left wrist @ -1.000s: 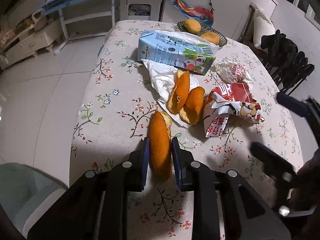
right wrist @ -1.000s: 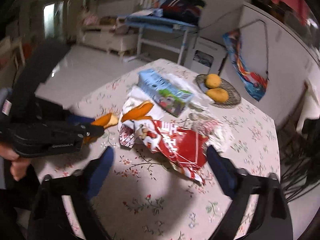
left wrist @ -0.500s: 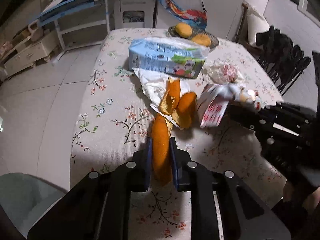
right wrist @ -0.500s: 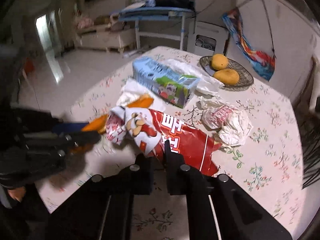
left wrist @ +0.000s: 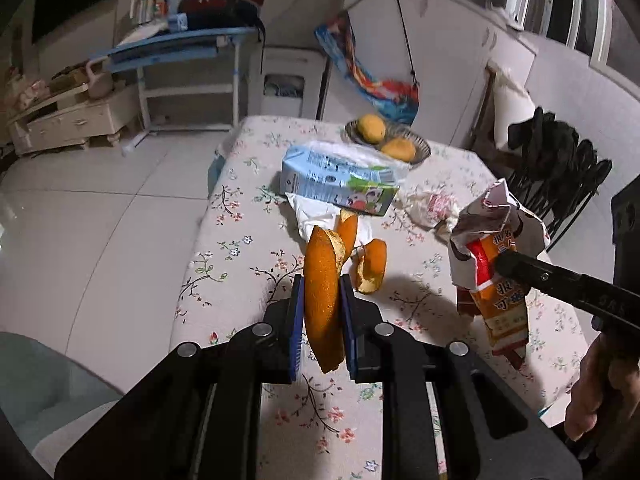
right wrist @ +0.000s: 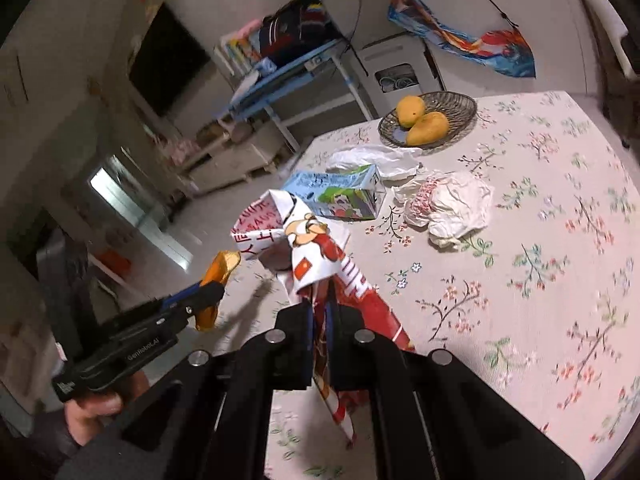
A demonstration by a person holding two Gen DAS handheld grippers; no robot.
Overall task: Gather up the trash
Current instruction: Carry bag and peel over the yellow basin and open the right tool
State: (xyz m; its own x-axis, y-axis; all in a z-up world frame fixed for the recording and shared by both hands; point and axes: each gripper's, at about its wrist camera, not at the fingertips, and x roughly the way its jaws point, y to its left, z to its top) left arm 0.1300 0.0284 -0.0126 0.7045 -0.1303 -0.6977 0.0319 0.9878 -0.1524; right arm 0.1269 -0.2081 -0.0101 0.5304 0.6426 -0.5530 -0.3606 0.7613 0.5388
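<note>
The left gripper [left wrist: 322, 314] is clamped on a long curved strip of orange fruit peel [left wrist: 322, 288]. The peel stands on edge between the two blue pads, its upper end rising past the fingertips and its lower end hanging below them, clear of the floral tablecloth [left wrist: 240, 248]. The jaws closed a little further on it within the last second.

The right gripper [right wrist: 320, 322] is shut tight on a crumpled red-and-white snack wrapper with a cartoon figure [right wrist: 308, 252]. The wrapper's thin middle is pinched between the pads; its crumpled top fans out above the fingertips and a red tail hangs down beneath them, held off the table. In the left wrist view the same wrapper [left wrist: 496, 264] hangs from a black finger at the right.

On the table beyond lie two more curled orange peel pieces [left wrist: 370, 264] on a white plastic bag [left wrist: 320, 216], a light-blue milk carton on its side [left wrist: 336, 178], a crumpled white bag with red print [right wrist: 448, 204], and a woven dish [right wrist: 456, 106] holding two yellow mangoes [right wrist: 420, 118].
</note>
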